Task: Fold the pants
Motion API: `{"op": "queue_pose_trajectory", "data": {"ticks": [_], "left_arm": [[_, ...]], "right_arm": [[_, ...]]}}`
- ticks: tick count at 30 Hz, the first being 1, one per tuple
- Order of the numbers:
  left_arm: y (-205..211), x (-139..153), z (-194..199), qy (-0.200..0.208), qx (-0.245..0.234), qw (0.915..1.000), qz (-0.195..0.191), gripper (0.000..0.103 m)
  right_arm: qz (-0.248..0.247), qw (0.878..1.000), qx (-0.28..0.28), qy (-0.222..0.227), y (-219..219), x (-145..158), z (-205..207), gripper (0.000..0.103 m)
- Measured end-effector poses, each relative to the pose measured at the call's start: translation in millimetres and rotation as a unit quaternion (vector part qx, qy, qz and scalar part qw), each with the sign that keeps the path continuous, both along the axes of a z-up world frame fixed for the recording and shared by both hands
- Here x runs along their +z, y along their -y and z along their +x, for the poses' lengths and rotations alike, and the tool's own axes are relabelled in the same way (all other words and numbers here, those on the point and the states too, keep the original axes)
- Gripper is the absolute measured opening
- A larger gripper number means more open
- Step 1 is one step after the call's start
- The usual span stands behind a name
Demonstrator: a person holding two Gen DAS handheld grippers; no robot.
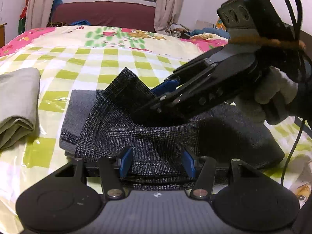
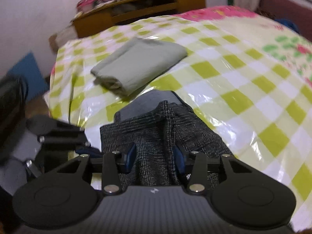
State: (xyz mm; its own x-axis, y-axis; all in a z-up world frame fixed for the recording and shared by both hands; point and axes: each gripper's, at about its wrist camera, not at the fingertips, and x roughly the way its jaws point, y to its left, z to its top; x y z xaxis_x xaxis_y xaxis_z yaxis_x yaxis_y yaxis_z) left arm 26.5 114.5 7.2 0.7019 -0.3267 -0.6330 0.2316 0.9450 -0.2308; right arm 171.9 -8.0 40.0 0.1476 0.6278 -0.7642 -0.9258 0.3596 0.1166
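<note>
- Now the dark checked pants [image 1: 136, 134] lie part-folded on the checkered bedspread [image 1: 78, 62], long axis running across the left gripper [image 1: 157, 162], one end flipped up ahead.
- Left gripper's blue pads straddle the folded edge, parted; whether they pinch is unclear.
- Right gripper [image 2: 156, 156] straddles a raised fold; its grip is blurred, hard to tell.
- Folded grey cloth [image 2: 139, 64] lies apart, beyond.

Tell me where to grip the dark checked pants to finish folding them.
Grip the raised flap of the checked pants, coming from above on the side away from the grey folded cloth: that corner stands free of the pile, so gripper fingers can close around it.
</note>
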Motion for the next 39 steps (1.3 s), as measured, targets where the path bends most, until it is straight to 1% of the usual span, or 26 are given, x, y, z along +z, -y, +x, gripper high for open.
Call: {"op": "queue_pose_trajectory", "data": {"ticks": [3, 4, 6, 7, 8, 9, 10, 11, 14, 18, 19, 21, 23, 24, 25, 26, 27, 29, 31, 32, 33, 34, 35, 37, 39], "left_arm": [[3.5, 0.2, -1.4, 0.002, -0.004, 0.9999, 0.009, 0.067], [5.5, -0.1, -1.5, 0.002, -0.006, 0.9999, 0.012, 0.067], [6.2, -0.5, -1.0, 0.001, -0.009, 0.9999, 0.014, 0.067], [6.5, -0.9, 0.3, 0.000, -0.010, 0.9999, 0.014, 0.067], [6.5, -1.3, 1.1, -0.001, -0.010, 0.9999, 0.013, 0.067], [6.4, -1.6, 2.4, -0.002, -0.008, 0.9999, 0.011, 0.067], [5.9, -2.1, 3.2, -0.003, -0.007, 0.9999, 0.009, 0.067], [4.5, -2.4, 4.3, -0.004, -0.005, 1.0000, 0.005, 0.067], [-0.6, -4.1, 7.2, -0.011, -0.003, 0.9999, -0.007, 0.067], [-4.2, -4.1, 8.3, -0.010, 0.000, 0.9998, -0.019, 0.068], [-7.9, -3.2, 2.7, -0.008, 0.000, 0.9998, -0.019, 0.068], [-8.0, -3.7, 2.7, -0.009, -0.001, 0.9998, -0.019, 0.068], [-7.7, -4.5, 3.5, -0.011, -0.001, 0.9997, -0.020, 0.068], [-7.8, -4.4, 4.3, -0.011, 0.000, 0.9997, -0.020, 0.068], [-8.2, -4.2, 4.8, -0.011, 0.001, 0.9997, -0.020, 0.068], [-8.4, -4.7, 5.4, -0.012, 0.002, 0.9997, -0.020, 0.068], [-8.4, -5.0, 5.7, -0.014, 0.003, 0.9997, -0.019, 0.068], [-7.1, -5.0, 6.5, -0.017, 0.005, 0.9997, -0.016, 0.068], [-4.9, -4.8, 6.4, -0.019, 0.003, 0.9998, -0.012, 0.068], [-4.4, -4.8, 7.0, -0.019, 0.003, 0.9998, -0.011, 0.068], [-4.3, -4.6, 7.7, -0.019, 0.002, 0.9998, -0.009, 0.068], [-3.9, -4.7, 7.9, -0.019, 0.003, 0.9998, -0.008, 0.068], [-3.9, -4.7, 7.8, -0.018, 0.004, 0.9998, -0.007, 0.068], [-3.8, -2.3, 5.0, -0.013, 0.009, 0.9998, -0.008, 0.068], [-5.0, -0.4, 3.1, -0.006, 0.017, 0.9998, -0.010, 0.068]], "right_arm": [[-0.011, 0.999, 0.007, 0.036, -6.2, -5.1, -3.3, 0.043], [-0.012, 0.999, 0.011, 0.041, -8.3, -6.7, -3.9, 0.043], [-0.008, 0.999, 0.007, 0.039, -10.1, -9.4, -1.7, 0.043], [-0.005, 1.000, -0.004, 0.028, -10.3, -12.0, 3.6, 0.041], [0.004, 1.000, -0.021, 0.007, -9.4, -15.2, 11.4, 0.026], [0.009, 0.999, -0.041, -0.014, -8.1, -17.3, 18.7, 0.014], [0.011, 0.997, -0.066, -0.044, -7.4, -19.2, 27.1, 0.006], [0.014, 0.995, -0.080, -0.063, -6.7, -19.3, 31.3, 0.006], [0.004, 0.994, -0.084, -0.063, -9.3, -8.7, 27.4, 0.006], [-0.002, 0.997, -0.079, -0.024, -16.1, 19.8, 22.1, 0.005], [-0.005, 0.997, -0.073, -0.011, -19.6, 26.2, 20.6, 0.005], [-0.014, 0.998, -0.059, 0.034, -29.3, 37.6, 18.2, 0.005], [-0.018, 0.997, -0.057, 0.049, -37.5, 41.4, 26.4, 0.005], [-0.020, 0.997, -0.051, 0.051, -41.3, 39.3, 30.5, 0.005], [-0.030, 0.998, -0.038, 0.042, -46.3, 33.1, 36.1, 0.006], [-0.036, 0.998, -0.034, 0.024, -51.1, 22.9, 42.0, 0.006], [-0.036, 0.999, -0.033, 0.016, -53.8, 13.9, 44.2, 0.006], [-0.052, 0.998, -0.024, 0.016, -61.3, -8.4, 45.1, 0.006], [-0.049, 0.998, -0.041, 0.017, -60.8, -18.0, 50.3, 0.007], [-0.040, 0.998, -0.053, 0.009, -58.8, -20.6, 55.6, 0.010], [-0.035, 0.997, -0.062, 0.004, -57.2, -20.8, 58.7, 0.012], [-0.035, 0.997, -0.067, 0.003, -56.1, -20.5, 60.5, 0.022], [-0.037, 0.997, -0.071, 0.012, -54.4, -18.6, 60.7, 0.032], [-0.026, 0.996, -0.078, 0.029, -46.9, -11.4, 60.2, 0.041], [-0.008, 0.994, -0.102, 0.035, -32.0, -0.7, 61.7, 0.041]]}}
